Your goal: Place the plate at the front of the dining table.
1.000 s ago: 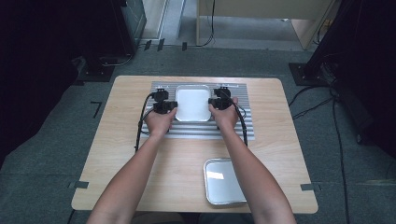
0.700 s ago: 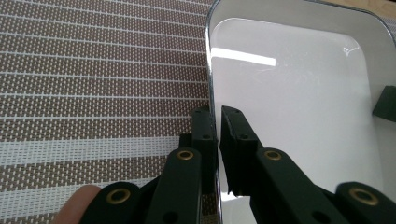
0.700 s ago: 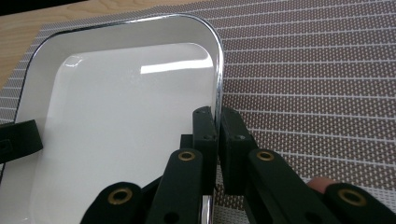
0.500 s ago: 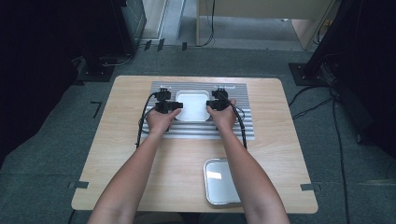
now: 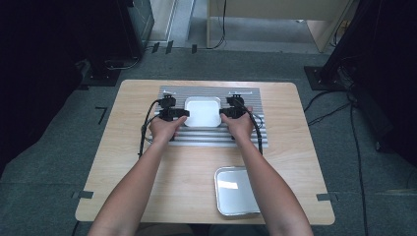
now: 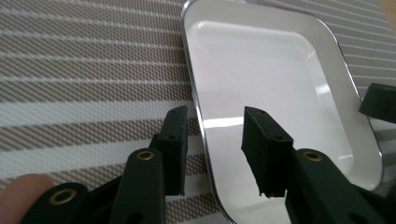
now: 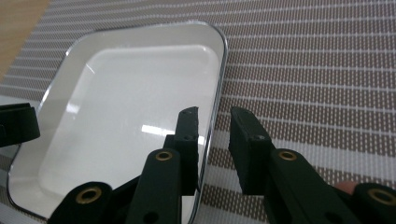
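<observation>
The white tray (image 5: 202, 111) sits on the striped mat (image 5: 246, 140). My left gripper (image 6: 212, 140) and right gripper (image 7: 212, 140) straddle its side rims, jaws just closing, not squeezing yet. If one side grabs poorly, I think the tray could tip and slide.

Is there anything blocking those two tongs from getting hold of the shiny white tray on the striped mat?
Nothing visible. The left tongs and right tongs each straddle an opposite rim of the white tray, jaws apart with a gap beside the rim, after just closing in. Only the striped mat lies underneath.
</observation>
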A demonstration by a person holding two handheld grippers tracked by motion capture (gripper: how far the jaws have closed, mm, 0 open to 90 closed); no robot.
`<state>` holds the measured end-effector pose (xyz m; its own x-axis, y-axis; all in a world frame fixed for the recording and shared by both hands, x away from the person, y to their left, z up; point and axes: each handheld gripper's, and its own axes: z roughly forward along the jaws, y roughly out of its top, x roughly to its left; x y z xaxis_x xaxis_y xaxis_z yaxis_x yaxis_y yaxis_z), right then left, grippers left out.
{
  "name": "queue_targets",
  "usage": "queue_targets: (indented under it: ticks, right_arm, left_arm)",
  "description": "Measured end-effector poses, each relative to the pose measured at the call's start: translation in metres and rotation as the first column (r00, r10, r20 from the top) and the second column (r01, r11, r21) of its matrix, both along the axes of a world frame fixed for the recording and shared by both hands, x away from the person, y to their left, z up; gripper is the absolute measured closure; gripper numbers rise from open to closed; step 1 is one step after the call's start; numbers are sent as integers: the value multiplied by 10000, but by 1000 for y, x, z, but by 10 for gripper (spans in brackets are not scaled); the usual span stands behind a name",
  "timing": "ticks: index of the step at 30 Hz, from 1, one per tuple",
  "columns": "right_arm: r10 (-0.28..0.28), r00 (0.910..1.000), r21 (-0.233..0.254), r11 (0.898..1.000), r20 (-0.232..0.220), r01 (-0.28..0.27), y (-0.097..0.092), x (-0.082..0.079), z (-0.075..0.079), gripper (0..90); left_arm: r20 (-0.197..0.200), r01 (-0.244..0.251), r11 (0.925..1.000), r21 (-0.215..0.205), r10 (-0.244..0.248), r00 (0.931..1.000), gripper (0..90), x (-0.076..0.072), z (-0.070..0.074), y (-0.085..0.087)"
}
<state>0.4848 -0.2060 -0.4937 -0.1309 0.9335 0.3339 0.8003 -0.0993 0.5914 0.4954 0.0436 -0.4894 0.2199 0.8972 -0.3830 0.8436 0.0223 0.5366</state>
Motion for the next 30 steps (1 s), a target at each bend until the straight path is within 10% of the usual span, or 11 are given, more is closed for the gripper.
queue_targets:
  ticks: [19, 30]
  right_arm:
    - [-427, 9990, 414, 9982, -93, 431, -9, 3, -5, 833]
    - [-268, 9978, 624, 9978, 608, 230, -25, -2, 6, 490]
  left_arm:
    - [177, -110, 9988, -483, 119, 9998, 569, 5, -8, -17]
    - [1322, -20, 9881, -1541, 226, 9910, 305, 0, 0, -9]
